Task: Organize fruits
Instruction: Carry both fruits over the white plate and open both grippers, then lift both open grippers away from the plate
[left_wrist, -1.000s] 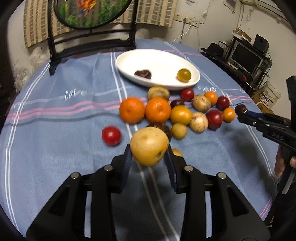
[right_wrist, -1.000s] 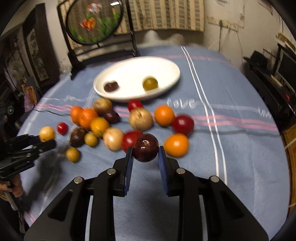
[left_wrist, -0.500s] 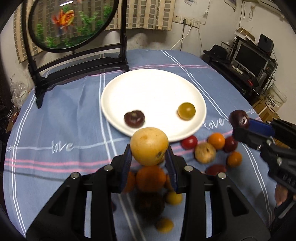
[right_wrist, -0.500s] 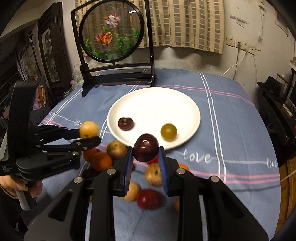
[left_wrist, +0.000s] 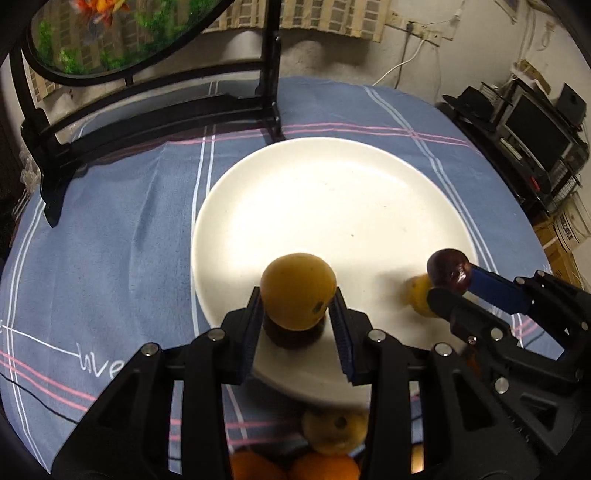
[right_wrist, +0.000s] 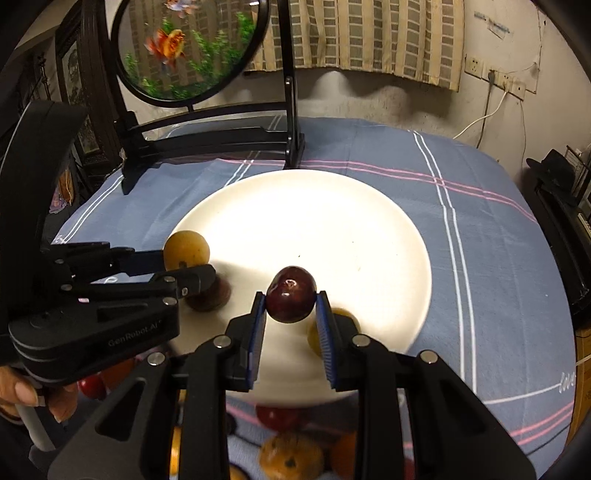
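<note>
The left claw (left_wrist: 298, 314) grips a yellow-brown fruit (left_wrist: 298, 290) and the right claw (right_wrist: 290, 314) clamps a dark red plum (right_wrist: 291, 299), both over the near rim of the white plate (left_wrist: 332, 206) on the blue-clothed surface (left_wrist: 110, 240).

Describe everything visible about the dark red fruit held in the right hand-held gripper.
The dark red fruit is small, round and glossy, deep maroon like a plum, with a bright highlight and a shallow stem dimple on top. It is clamped between the blue pads of the right hand-held gripper, one pad on each side. It hangs above the near part of the white plate, not resting on it. A yellowish fruit lies on the plate just behind and below it.
</note>
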